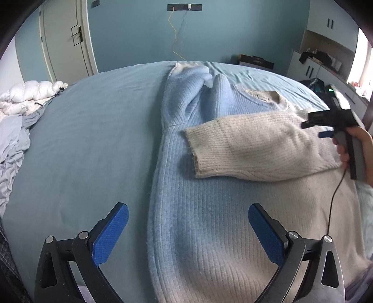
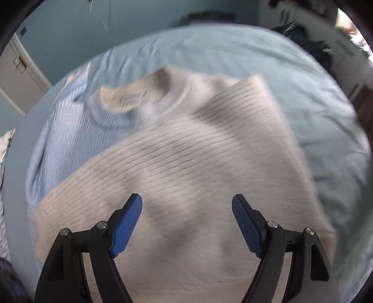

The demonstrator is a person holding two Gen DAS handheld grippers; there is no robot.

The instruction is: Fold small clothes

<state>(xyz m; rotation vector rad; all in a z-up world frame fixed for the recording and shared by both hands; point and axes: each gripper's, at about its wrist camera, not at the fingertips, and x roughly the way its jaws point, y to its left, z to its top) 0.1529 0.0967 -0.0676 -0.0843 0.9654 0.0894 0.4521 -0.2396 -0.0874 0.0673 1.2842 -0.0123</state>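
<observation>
Bedroom. Wall (image 1: 139,35) painted teal-blue; a dark strip (image 1: 184,7) mounted high on it, thin cords (image 1: 174,35) hanging below. Cream door (image 1: 63,39) at left with a metal handle. Bed (image 1: 93,130) covered by a light blue sheet, lightly creased. White puffy quilt (image 1: 30,95) bunched at its left edge. White cabinets (image 1: 326,42) at right, dark clutter on the counter. Daylight enters from a window (image 1: 363,60) far right.

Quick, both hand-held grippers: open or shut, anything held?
Left hand-held gripper: open, empty, above the sweater.
Right hand-held gripper: open, nothing between its pads, over the cream sleeve.
</observation>
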